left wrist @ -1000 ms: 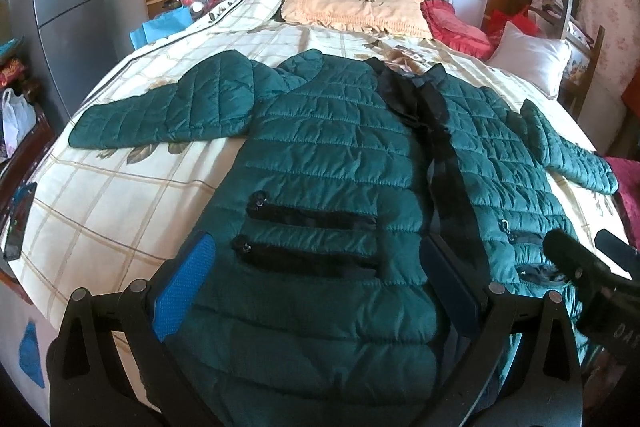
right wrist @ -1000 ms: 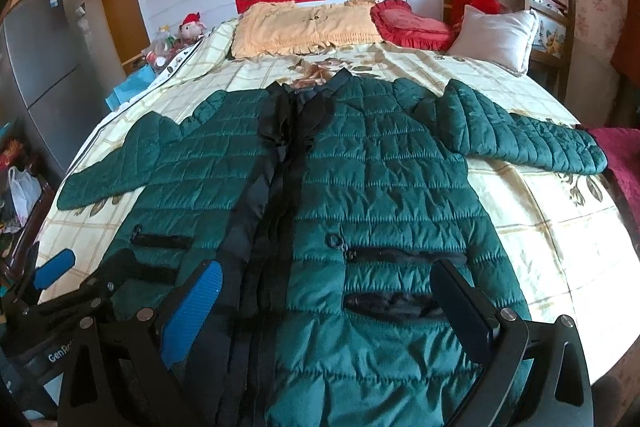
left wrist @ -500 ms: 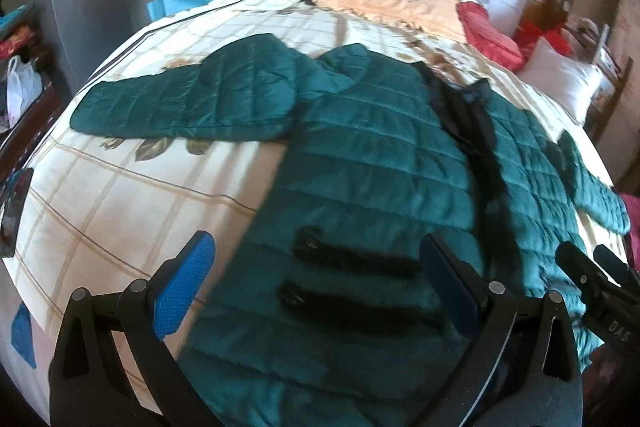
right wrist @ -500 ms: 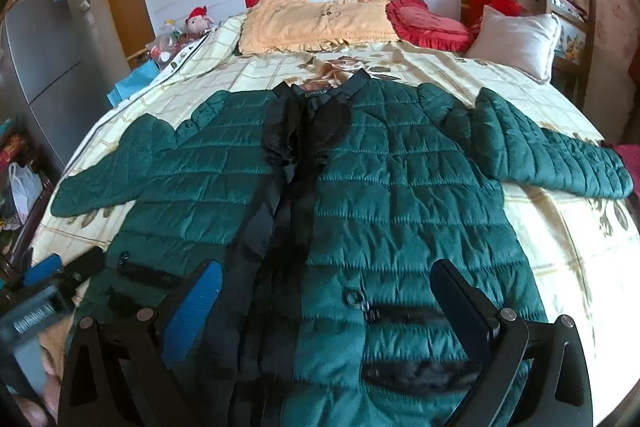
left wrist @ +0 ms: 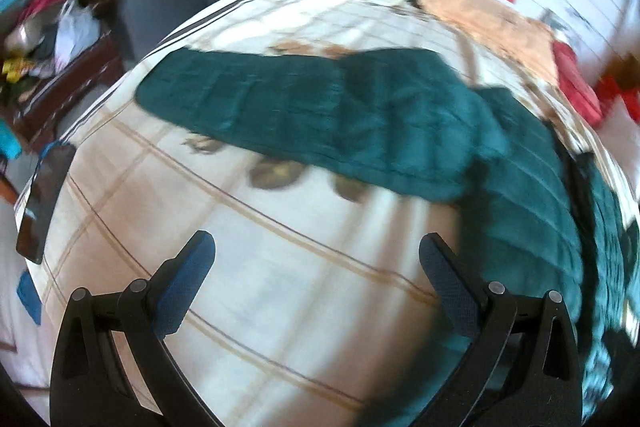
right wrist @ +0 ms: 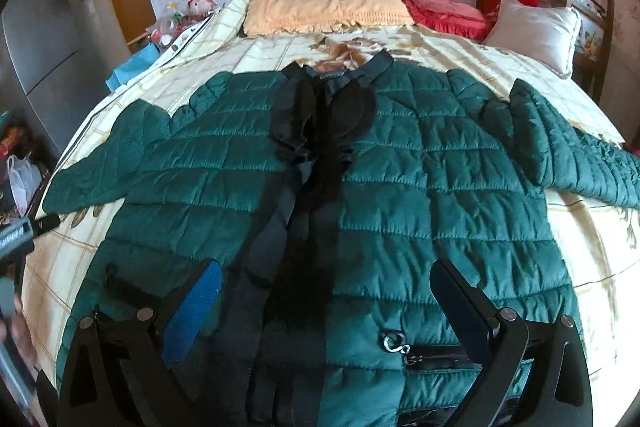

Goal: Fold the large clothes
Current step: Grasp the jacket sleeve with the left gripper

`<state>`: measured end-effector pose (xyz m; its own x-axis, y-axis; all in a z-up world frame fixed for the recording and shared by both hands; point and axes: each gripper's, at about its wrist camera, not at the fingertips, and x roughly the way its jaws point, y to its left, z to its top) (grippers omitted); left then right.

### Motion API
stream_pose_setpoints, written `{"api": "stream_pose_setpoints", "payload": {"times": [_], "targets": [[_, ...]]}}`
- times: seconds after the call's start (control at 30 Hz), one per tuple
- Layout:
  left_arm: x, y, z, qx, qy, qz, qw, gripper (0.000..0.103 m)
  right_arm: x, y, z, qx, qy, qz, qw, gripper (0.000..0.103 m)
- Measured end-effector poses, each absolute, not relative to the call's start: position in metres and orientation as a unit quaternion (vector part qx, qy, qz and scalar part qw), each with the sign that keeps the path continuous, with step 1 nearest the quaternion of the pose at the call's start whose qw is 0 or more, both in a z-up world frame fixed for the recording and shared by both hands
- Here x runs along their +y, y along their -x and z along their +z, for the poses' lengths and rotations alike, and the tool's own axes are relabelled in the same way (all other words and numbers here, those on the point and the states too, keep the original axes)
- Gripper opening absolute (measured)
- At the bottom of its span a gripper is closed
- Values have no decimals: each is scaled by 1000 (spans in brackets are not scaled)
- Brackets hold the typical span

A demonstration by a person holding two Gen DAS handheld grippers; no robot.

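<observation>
On the bed (left wrist: 280, 291), left wrist view: our left tongs (left wrist: 316, 255) spread wide, empty, above bare sheet beside the green jacket's (left wrist: 400, 131) outstretched sleeve.

Right wrist view: right tongs (right wrist: 326, 287) likewise released over the flat jacket front. Step: approach; next, we judge, grip sleeve.

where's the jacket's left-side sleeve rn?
In the left wrist view, the sleeve lies flat on the checked bedspread, stretched leftward from the green jacket, ahead of the open left gripper.
</observation>
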<state>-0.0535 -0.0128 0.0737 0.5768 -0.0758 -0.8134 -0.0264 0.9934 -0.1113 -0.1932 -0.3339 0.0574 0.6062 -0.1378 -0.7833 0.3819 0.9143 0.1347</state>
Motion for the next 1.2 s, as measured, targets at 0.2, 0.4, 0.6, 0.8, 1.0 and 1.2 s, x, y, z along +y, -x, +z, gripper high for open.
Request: {"api": "stream_pose_setpoints", "payload": {"times": [0.2,0.4,0.6,0.8,1.0,1.2], "targets": [[56,1,57,464,100,61,878,102,-333,194,56,421,-146,-141,884,103],[102,-41,41,465,132,102,869,102,-332,192,53,427,-151,-135,881,103],[121,-65,38,447,157,127,871,102,-336,185,48,436,-137,-144,878,103],[127,-84,31,452,171,143,863,102,-342,186,48,440,-135,-151,875,103],[126,-96,21,458,166,150,860,102,-347,188,47,446,-143,-154,870,103],[128,-108,22,442,167,133,871,72,-343,185,43,455,-145,-148,866,103]]}}
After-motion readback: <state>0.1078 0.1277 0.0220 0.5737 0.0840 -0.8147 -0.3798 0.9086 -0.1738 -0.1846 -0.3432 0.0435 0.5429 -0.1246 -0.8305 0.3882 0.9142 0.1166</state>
